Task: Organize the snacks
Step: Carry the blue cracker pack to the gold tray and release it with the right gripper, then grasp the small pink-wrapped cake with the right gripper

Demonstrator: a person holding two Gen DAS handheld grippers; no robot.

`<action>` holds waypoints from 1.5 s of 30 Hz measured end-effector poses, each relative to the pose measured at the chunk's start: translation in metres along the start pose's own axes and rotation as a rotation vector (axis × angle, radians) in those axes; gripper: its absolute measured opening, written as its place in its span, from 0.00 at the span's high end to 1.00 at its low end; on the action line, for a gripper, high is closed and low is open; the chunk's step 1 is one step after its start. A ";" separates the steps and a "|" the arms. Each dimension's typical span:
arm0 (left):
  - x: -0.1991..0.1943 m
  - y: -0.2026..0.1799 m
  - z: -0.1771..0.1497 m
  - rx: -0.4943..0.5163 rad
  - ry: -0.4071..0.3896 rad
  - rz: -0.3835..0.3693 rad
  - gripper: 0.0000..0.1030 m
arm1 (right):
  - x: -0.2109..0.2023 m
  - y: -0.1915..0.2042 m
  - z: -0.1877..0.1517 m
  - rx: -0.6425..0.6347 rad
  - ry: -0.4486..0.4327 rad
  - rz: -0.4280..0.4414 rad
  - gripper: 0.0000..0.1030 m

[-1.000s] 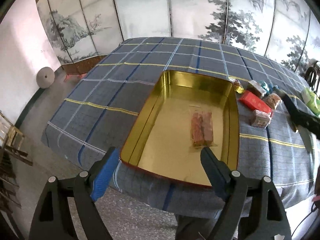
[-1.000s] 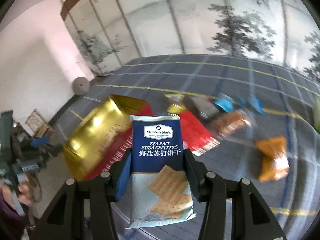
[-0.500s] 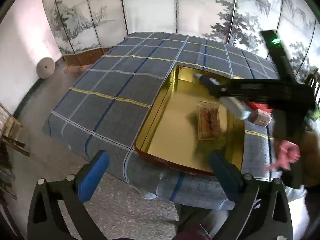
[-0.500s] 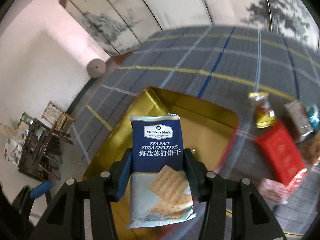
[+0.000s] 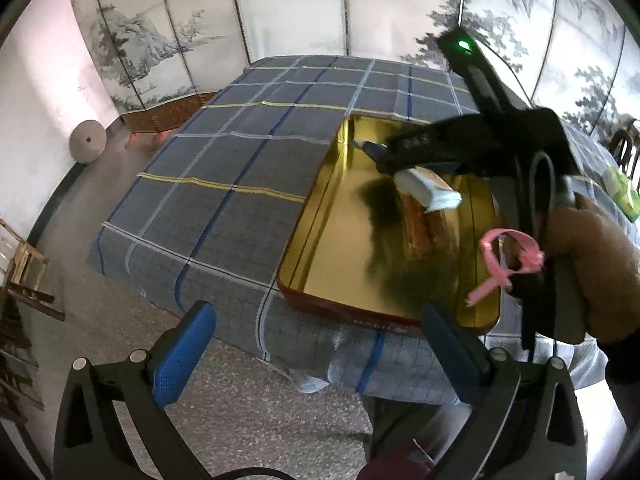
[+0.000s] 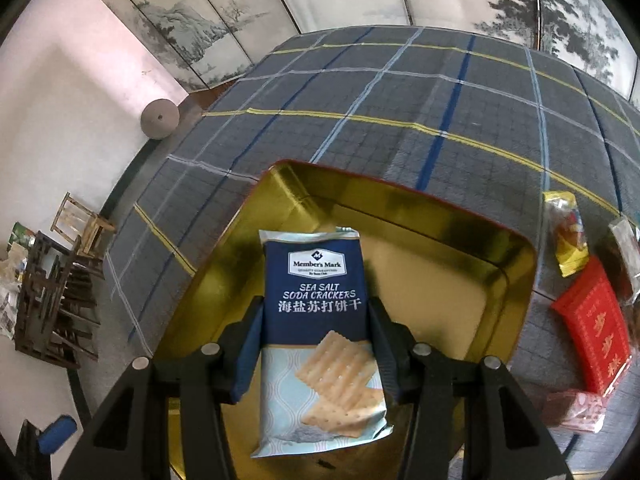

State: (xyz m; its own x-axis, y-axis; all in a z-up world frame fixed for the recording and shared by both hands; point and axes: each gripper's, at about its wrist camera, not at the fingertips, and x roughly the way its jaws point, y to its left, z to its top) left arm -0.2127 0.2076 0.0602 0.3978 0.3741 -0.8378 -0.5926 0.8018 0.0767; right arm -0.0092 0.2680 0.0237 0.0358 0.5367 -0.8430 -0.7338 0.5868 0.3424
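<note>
Right gripper point(image 6: 316, 344): its jaws are clamped on the two long edges of the cracker packet point(image 6: 318, 328), one pad on each side at about mid-height of the packet.
Cracker packet: a blue and pale pouch printed "Sea Salt Soda Crackers", held upright between the pads, its top sticking out past the fingertips and its lower end hanging back towards the camera. It hangs over the gold tin point(image 6: 516, 264), not resting on the floor of the tin as far as the right wrist view shows.
Gold tin: a shallow open tin, gold inside and red outside, on the checked tablecloth point(image 6: 400, 92) near the table's front edge.
Left gripper point(image 5: 316, 348): jaws stand wide with nothing between them; they have just been opening. It hangs off the table's near edge, over the floor, just short of the tin's front wall.
Second snack point(image 5: 424, 224): a clear-wrapped brownish bar lying on the floor of the tin, under the right gripper as the left wrist view shows it.
Other snacks: a red packet point(image 6: 596, 332) and a yellow packet point(image 6: 568, 236) lie on the cloth just beside the tin, on the right in the right wrist view.
Hard to make out: in the left wrist view the right gripper and a sleeve point(image 5: 592, 264) cover the tin's right half; the bar is darkened by shadow and partly hidden. More wrappers at the right edge of the right wrist view are cut off and blurred.
Cut off: the packet's back face and the tin's near wall are hidden behind the right gripper's body.
</note>
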 end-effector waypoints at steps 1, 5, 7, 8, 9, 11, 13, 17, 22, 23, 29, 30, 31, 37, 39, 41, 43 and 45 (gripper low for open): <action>0.000 0.000 0.000 0.002 0.001 0.001 0.01 | 0.001 0.002 0.000 -0.001 0.001 -0.005 0.49; -0.002 0.001 -0.001 0.006 -0.008 0.011 0.01 | 0.003 0.004 0.002 0.021 0.001 0.035 0.49; -0.003 0.002 0.000 0.001 -0.012 0.012 0.01 | 0.002 0.005 0.002 0.029 -0.009 0.065 0.49; -0.003 0.003 0.000 0.000 -0.015 0.014 0.01 | -0.001 0.004 0.002 0.030 -0.018 0.085 0.49; -0.003 0.003 0.000 0.000 -0.017 0.017 0.01 | -0.004 0.004 0.001 0.028 -0.027 0.100 0.49; -0.006 0.001 -0.001 0.004 -0.019 0.017 0.01 | -0.019 0.003 -0.004 0.002 -0.064 0.127 0.49; -0.008 0.000 -0.001 0.009 -0.027 0.019 0.01 | -0.039 -0.001 -0.013 -0.047 -0.103 0.138 0.49; -0.007 -0.004 -0.002 0.023 -0.021 0.016 0.01 | -0.086 -0.025 -0.038 -0.208 -0.186 0.117 0.49; -0.007 -0.014 -0.001 0.044 -0.021 0.006 0.01 | -0.105 -0.064 -0.066 -0.526 -0.102 -0.137 0.49; -0.006 -0.017 -0.001 0.049 -0.020 0.001 0.01 | -0.104 -0.069 -0.069 -0.566 -0.075 -0.171 0.49; -0.001 -0.035 0.001 0.090 -0.001 0.001 0.01 | -0.089 -0.087 -0.072 -0.695 0.002 -0.250 0.49; -0.001 -0.037 0.001 0.098 0.001 0.004 0.01 | -0.084 -0.089 -0.070 -0.703 0.018 -0.241 0.49; -0.001 -0.039 0.002 0.104 0.003 0.007 0.01 | -0.079 -0.087 -0.069 -0.712 0.028 -0.239 0.49; 0.001 -0.049 0.006 0.122 0.006 0.023 0.01 | -0.059 -0.093 -0.078 -0.738 0.093 -0.243 0.66; 0.000 -0.054 0.007 0.132 0.006 0.021 0.01 | -0.064 -0.097 -0.085 -0.706 0.086 -0.251 0.77; -0.003 -0.063 0.006 0.150 -0.010 0.014 0.01 | -0.078 -0.097 -0.105 -0.684 0.045 -0.267 0.78; -0.005 -0.075 0.005 0.182 -0.020 0.009 0.01 | -0.098 -0.106 -0.130 -0.615 -0.009 -0.267 0.78; -0.006 -0.092 0.005 0.225 -0.024 -0.022 0.01 | -0.122 -0.127 -0.152 -0.499 -0.072 -0.258 0.78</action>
State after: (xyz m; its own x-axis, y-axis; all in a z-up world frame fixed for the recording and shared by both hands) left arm -0.1576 0.1336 0.0611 0.4270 0.3640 -0.8277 -0.4132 0.8928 0.1795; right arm -0.0234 0.0358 0.0205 0.2901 0.4640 -0.8370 -0.9262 0.3561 -0.1236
